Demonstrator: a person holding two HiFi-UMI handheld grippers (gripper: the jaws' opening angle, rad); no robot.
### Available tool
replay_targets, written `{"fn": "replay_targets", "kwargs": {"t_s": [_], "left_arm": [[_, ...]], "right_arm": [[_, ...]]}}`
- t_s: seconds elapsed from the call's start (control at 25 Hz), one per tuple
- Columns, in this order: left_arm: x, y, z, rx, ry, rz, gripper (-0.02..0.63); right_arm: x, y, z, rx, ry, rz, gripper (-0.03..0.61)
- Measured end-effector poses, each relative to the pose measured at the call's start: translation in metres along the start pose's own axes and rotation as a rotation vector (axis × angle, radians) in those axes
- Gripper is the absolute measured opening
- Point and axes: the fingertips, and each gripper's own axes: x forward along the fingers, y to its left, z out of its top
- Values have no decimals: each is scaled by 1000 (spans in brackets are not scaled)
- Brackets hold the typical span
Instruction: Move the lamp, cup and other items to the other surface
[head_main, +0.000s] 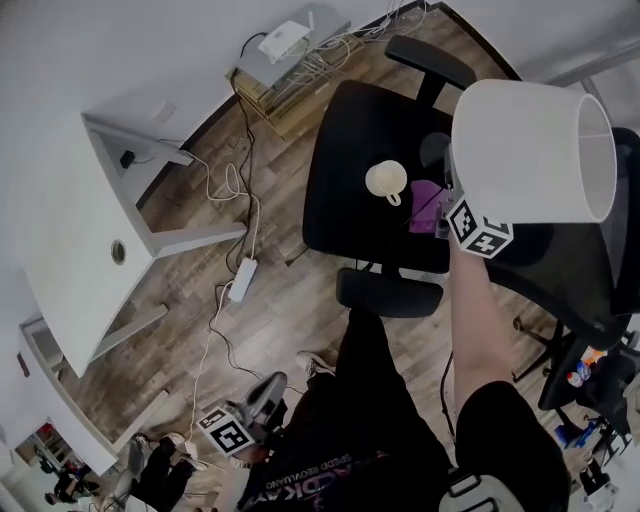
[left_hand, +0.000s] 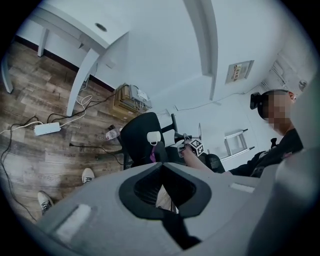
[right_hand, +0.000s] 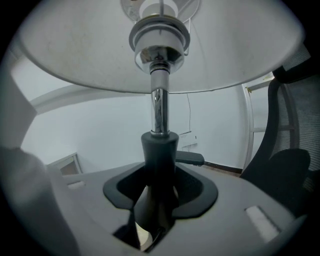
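White cup (head_main: 386, 181) and purple item (head_main: 428, 206) sit on chair seat (head_main: 345, 165) near lamp (head_main: 530, 150).

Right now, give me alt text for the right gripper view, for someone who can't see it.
The right gripper holds a lamp by its dark stem; the white shade fills the top. A black office chair stands at right.

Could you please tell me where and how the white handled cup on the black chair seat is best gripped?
Probably the rim of the white handled cup, from above: it stands upright, mouth open, on the black chair seat, with its small handle towards the person. The empty left gripper could take it.
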Motion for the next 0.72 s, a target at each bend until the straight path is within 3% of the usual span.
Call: {"fn": "replay_targets", "kwargs": {"t_s": [0.32,0.52,0.72], "left_arm": [[15,22,-21,-48,108,106,-2],[27,45,-33,-26,165,168,-2],[34,62,-33,-39,161,205,-2]], "right_arm": [[36,-43,-60,44,31,-52,166],[58,-67,-114,52,72,-66,166],[71,-83,-152,56,101,-92,166]]}}
